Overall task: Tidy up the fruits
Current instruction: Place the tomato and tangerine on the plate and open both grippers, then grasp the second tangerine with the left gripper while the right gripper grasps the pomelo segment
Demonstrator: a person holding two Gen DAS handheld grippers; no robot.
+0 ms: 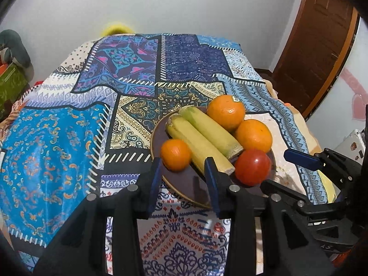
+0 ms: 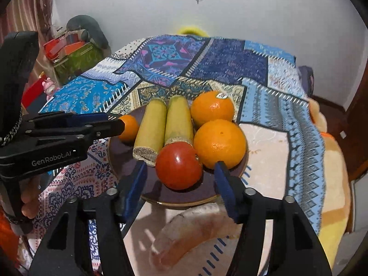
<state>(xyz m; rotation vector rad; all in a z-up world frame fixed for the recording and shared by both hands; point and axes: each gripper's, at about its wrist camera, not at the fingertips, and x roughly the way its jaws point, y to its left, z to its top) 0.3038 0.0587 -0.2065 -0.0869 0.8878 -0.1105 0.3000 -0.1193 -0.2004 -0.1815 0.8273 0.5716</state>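
A dark plate [image 1: 181,184] [image 2: 119,158] on the patchwork cloth holds two corn cobs [image 1: 207,131] [image 2: 165,124], two large oranges [image 1: 226,111] [image 2: 219,143], a small orange [image 1: 176,154] [image 2: 128,127] and a red tomato [image 1: 253,166] [image 2: 179,165]. My left gripper [image 1: 184,172] is open and empty, its fingers either side of the small orange and the near cob's end. My right gripper [image 2: 180,172] is open and empty, its fingers flanking the tomato without touching it. The left gripper also shows at the left in the right wrist view [image 2: 92,124].
The table is covered by a blue patchwork cloth [image 1: 69,138] [image 2: 287,119]. Boxes and clutter [image 2: 73,53] stand beyond its left side. A wooden door [image 1: 322,46] is at the right. A yellow object [image 1: 116,28] peeks over the far edge.
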